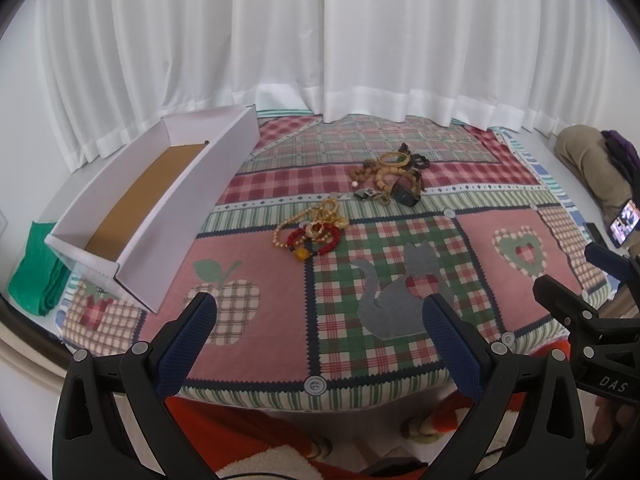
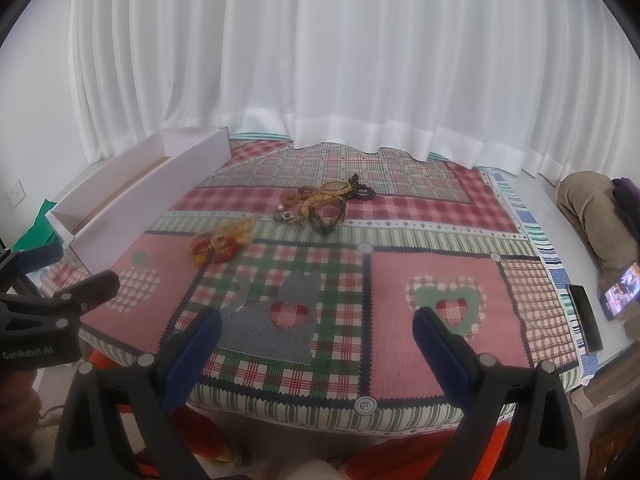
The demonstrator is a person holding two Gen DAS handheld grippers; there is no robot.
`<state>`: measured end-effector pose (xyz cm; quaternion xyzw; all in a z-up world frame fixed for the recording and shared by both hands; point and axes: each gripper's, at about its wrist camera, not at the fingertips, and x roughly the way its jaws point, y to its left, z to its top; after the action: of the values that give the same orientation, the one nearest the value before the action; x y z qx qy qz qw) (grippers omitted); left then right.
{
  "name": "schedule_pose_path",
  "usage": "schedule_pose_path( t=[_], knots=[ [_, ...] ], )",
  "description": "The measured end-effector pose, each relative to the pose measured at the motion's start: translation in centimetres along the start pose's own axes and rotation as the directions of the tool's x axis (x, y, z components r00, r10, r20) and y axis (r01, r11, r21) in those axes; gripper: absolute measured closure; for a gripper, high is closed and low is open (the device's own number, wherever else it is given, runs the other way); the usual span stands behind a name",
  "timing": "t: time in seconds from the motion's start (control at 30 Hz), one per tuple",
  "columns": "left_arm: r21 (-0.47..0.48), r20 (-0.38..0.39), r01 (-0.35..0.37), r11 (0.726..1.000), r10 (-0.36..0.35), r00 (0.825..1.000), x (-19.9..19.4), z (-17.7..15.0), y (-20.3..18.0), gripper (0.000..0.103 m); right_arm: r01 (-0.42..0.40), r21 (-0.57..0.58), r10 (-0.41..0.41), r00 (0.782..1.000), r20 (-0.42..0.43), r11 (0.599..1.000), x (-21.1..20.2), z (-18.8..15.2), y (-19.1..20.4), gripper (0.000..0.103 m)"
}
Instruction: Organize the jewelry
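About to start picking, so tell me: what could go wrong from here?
The near jewelry pile is tangled bead strands; grabbing one may drag the others along. The white box looks light and overhangs the quilt edge, so a bump could shift it. Both the left gripper and right gripper are open, nothing held.

White letters "DAS" stand on the black body of the right gripper (image 1: 592, 280), seen from the left wrist view. "GenRobot.AI" is printed in white on the left gripper (image 2: 86, 280) in the right wrist view.

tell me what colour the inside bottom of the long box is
Tan brown, inside white walls of the long box; left wrist view shows it best.
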<state>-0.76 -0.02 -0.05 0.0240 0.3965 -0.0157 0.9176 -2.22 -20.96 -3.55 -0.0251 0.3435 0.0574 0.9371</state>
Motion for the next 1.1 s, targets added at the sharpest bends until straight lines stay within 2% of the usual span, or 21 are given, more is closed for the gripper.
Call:
schedule_pose_path(
  t=[1.1],
  knots=[
    [0.006,-0.002,-0.004,1.0,0.004,1.0,-0.13,-0.18,-0.28,0.001,-0.001,0.005,0.001,1.0,0.008,1.0,-0.27,0.32,-0.64,0.005]
  ],
)
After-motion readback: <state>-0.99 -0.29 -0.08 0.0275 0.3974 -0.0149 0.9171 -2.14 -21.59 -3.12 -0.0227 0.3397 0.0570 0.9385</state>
